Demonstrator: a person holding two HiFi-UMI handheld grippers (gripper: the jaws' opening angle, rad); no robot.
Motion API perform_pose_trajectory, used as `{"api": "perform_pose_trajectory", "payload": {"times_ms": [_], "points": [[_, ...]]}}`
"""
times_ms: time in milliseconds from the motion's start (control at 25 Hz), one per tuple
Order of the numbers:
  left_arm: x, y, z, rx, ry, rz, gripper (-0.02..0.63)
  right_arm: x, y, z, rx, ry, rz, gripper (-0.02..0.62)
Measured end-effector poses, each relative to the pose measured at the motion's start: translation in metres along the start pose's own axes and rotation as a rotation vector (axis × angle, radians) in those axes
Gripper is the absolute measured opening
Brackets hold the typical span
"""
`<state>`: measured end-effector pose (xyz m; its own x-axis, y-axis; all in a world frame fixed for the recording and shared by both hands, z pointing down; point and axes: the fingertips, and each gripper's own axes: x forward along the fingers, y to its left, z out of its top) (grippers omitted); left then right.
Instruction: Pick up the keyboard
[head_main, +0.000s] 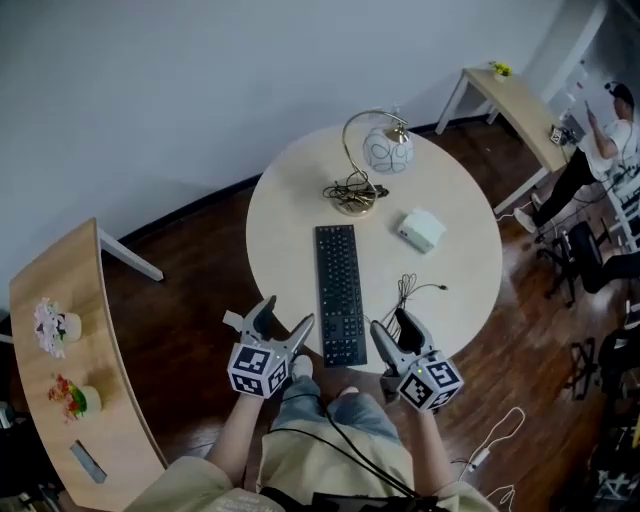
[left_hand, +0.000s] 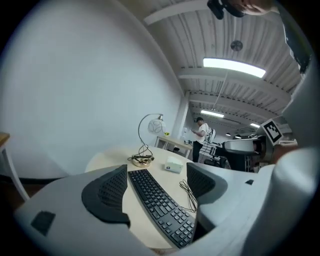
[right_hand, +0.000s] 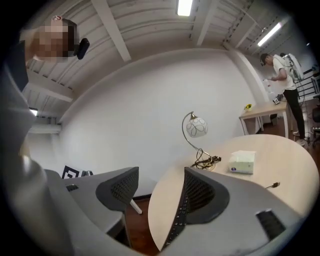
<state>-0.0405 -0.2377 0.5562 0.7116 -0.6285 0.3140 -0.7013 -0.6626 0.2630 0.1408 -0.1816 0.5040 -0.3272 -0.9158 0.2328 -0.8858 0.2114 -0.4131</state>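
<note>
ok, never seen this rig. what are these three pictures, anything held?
No robot: a person holds a two-jaw claw in each hand. The head view looks down from a camera on their head; the other two come from cameras riding on each claw, looking along its jaws. The left claw and right claw hover at the near edge of a round table, either side of a black keyboard. Also on it: a lamp, a white box and a loose cable. Both claws are open and empty; the keyboard lies untouched.
</note>
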Motion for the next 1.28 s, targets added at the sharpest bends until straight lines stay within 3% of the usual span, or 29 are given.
{"api": "perform_pose_trajectory", "payload": {"times_ms": [280,520,640,800,960,1080,1160,1280], "points": [[0.063,-0.021,-0.098,-0.181,0.305,-0.162,0.353,0.080,-0.085,-0.055,0.087,0.278,0.048,0.290],[0.100,-0.017,-0.168,-0.281,0.504,-0.123,0.354,0.149,-0.132,-0.129,0.008,0.577,0.116,0.290],[0.110,-0.015,-0.195,-0.339,0.616,-0.124,0.356,0.166,-0.145,-0.167,0.059,0.699,0.140,0.290],[0.119,-0.023,-0.214,-0.352,0.706,-0.146,0.356,0.176,-0.155,-0.197,0.108,0.810,0.161,0.290],[0.127,-0.017,-0.225,-0.375,0.721,-0.107,0.331,0.179,-0.158,-0.214,0.152,0.855,0.197,0.276],[0.127,-0.014,-0.223,-0.409,0.709,-0.129,0.297,0.181,-0.154,-0.212,0.239,0.833,0.243,0.236],[0.128,-0.012,-0.222,-0.390,0.712,-0.138,0.260,0.183,-0.149,-0.208,0.328,0.802,0.285,0.235],[0.131,-0.013,-0.224,-0.320,0.734,-0.130,0.258,0.180,-0.144,-0.207,0.382,0.770,0.335,0.236]]}}
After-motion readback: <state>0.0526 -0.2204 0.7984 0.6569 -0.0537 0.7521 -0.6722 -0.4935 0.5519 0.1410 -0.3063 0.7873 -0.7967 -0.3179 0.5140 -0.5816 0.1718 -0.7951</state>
